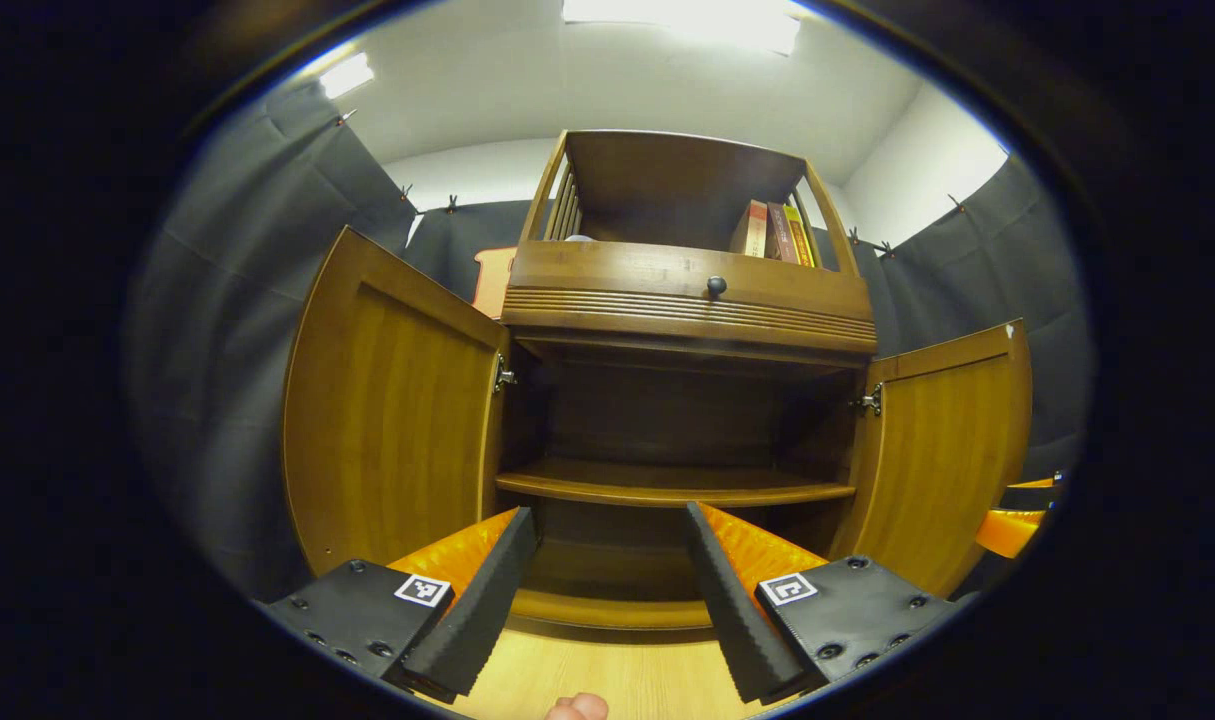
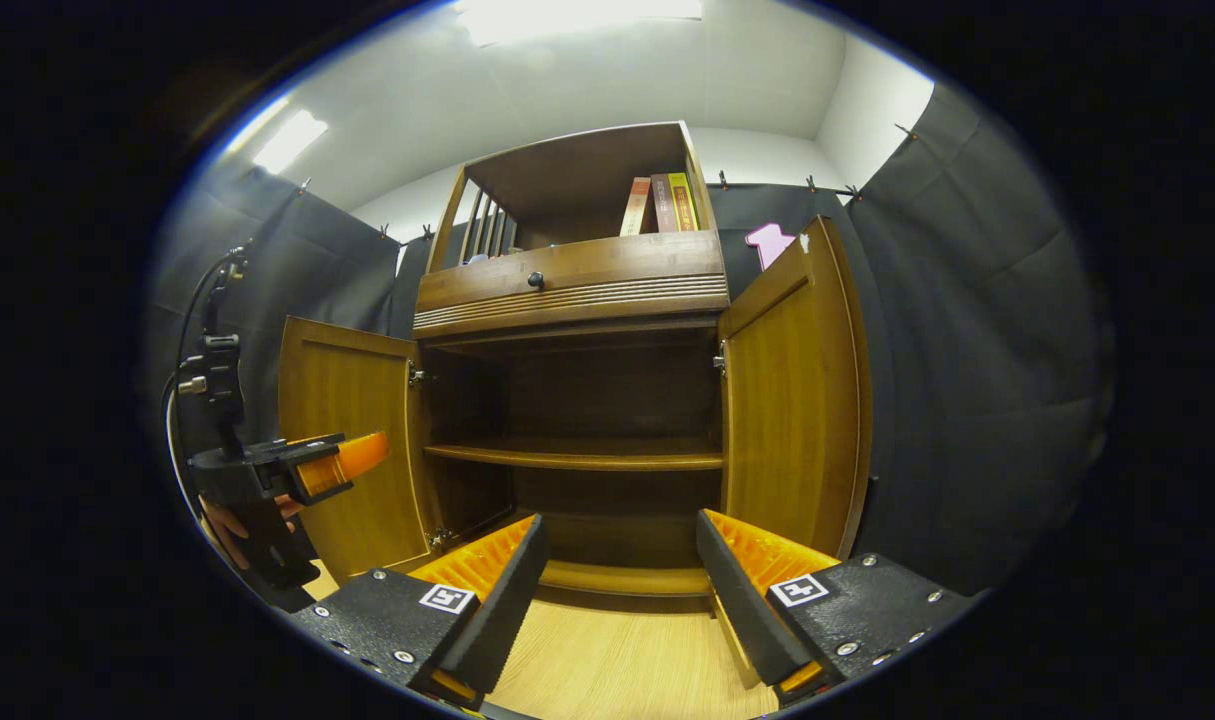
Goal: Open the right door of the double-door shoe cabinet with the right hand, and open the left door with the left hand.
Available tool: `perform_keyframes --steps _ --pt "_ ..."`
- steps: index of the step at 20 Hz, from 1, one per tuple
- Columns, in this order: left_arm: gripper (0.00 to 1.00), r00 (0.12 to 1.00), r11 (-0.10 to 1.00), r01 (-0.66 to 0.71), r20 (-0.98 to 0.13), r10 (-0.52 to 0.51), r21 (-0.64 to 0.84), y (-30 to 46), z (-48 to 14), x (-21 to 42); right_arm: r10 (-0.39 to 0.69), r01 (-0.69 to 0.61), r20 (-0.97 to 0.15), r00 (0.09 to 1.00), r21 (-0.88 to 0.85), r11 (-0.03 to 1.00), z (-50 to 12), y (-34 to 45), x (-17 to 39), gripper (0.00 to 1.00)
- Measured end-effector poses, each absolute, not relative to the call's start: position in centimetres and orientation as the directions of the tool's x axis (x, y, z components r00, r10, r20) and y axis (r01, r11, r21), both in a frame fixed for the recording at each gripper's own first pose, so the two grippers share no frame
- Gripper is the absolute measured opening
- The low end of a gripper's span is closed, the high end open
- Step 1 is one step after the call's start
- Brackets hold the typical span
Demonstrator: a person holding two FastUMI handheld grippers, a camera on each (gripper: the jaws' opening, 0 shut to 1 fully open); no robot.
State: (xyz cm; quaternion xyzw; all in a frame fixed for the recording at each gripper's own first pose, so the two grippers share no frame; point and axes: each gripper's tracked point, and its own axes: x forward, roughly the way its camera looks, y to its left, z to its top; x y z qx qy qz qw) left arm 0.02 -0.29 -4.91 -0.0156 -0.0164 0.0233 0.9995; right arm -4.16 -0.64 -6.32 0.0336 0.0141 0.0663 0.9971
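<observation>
Both my grippers, left [image 1: 607, 590] and right [image 2: 617, 600], hung with jaws apart and empty before the cabinet [image 1: 687, 300], whose left door [image 1: 387, 420] and right door [image 2: 792, 400] stood wide, so withdrawing straight back seemed best.

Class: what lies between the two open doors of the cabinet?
Between the left door and right door, the right gripper view shows a bare shelf.
</observation>
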Motion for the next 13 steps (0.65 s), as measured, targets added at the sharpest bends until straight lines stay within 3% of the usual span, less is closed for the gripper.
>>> perform_keyframes --steps 9,10,11,13 --pt "0.95 0.997 0.999 -0.051 0.062 0.051 -0.008 0.48 -4.06 -0.13 0.152 -0.151 -0.013 0.988 0.068 0.986 -5.99 0.47 -3.88 1.00" --pt "0.96 0.997 0.999 -0.051 0.065 0.051 -0.004 0.57 -3.98 -0.16 0.151 -0.150 -0.011 0.988 0.070 0.986 -5.94 0.48 -3.85 0.92" --pt "0.94 0.996 0.999 -0.051 0.067 0.050 -0.001 0.58 -3.88 -0.08 0.151 -0.150 -0.008 0.989 0.070 0.986 -5.84 0.48 -3.79 1.00" --pt "0.94 0.996 0.999 -0.048 0.069 0.048 0.000 0.58 -3.80 0.04 0.149 -0.148 -0.007 0.989 0.068 0.987 -5.76 0.47 -3.81 1.00"
